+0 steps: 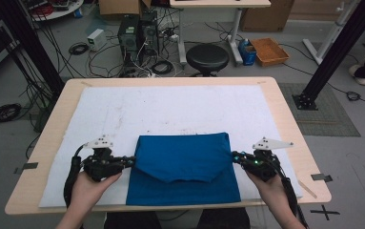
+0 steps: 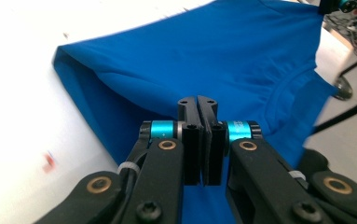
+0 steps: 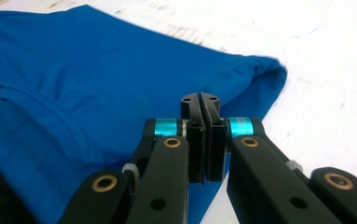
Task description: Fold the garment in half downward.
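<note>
While both grippers sit at the sides of the folded blue shirt (image 1: 182,169), the left gripper (image 1: 131,161) meets its left edge and the right gripper (image 1: 234,156) its right edge. The shirt lies on the white mat (image 1: 170,112) near the front of the desk (image 1: 285,109), its top layer folded down with the neckline curve facing the person. In each gripper view the fingers are pressed together with no gap; whether a layer of cloth is pinched between them I cannot tell, as the tips overlap the fabric.

If the grip is thin or only on the top layer, a lift would likely peel that layer away and undo the fold. Uneven pulling by the two hands could skew the shirt or drag it off the front edge.

From above, the whole outline and both hands are plain. The left gripper view (image 2: 198,105) alone shows the ribbed collar seam; the right gripper view (image 3: 199,101) shows the rounded fold at the far corner.
</note>
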### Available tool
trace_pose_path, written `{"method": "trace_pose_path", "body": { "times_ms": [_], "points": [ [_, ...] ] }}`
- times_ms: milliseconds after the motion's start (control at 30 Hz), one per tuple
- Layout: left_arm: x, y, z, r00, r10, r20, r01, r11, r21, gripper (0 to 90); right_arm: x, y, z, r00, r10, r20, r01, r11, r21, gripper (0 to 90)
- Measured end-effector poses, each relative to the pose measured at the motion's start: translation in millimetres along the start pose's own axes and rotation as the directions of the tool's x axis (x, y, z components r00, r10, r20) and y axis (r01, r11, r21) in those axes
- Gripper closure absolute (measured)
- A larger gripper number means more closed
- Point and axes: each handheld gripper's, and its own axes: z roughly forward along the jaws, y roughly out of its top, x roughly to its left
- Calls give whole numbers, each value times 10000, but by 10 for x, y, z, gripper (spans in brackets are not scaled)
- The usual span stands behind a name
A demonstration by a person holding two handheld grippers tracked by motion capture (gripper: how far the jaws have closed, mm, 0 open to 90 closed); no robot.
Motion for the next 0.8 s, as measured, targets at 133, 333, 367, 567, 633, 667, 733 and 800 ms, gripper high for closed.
{"method": "trace_pose_path", "body": {
  "times_ms": [133,333,367,567,633,667,733,800],
  "points": [
    [-102,-142,-55,9998,121,172,-126,9994,316,883,126,-114,-126,9996,-289,-36,290,9996,65,897],
    [-194,-317,-51,9996,146,242,-163,9972,729,883,292,-261,-217,9979,-642,-110,645,9977,223,897],
    [-200,-342,-46,9996,145,261,-164,9970,759,883,315,-284,-226,9975,-706,-96,709,9972,256,897],
    [-199,-451,-54,9996,16,273,-40,9961,882,883,404,-385,-270,9945,-1043,71,1039,9939,375,897],
    [-190,-474,-51,9997,-25,262,1,9958,910,883,409,-410,-276,9938,-1104,144,1096,9930,451,897],
    [-185,-481,-49,9998,79,206,-99,9951,987,883,409,-421,-273,9929,-1168,225,1156,9920,500,897],
    [-183,-491,-34,9998,152,136,-165,9942,1063,881,398,-442,-261,9925,-1197,254,1181,9914,564,895],
    [-186,-492,-18,9999,127,59,-132,9947,1024,811,393,-456,-253,9902,-1324,451,1296,9898,599,861]
  ]
}}
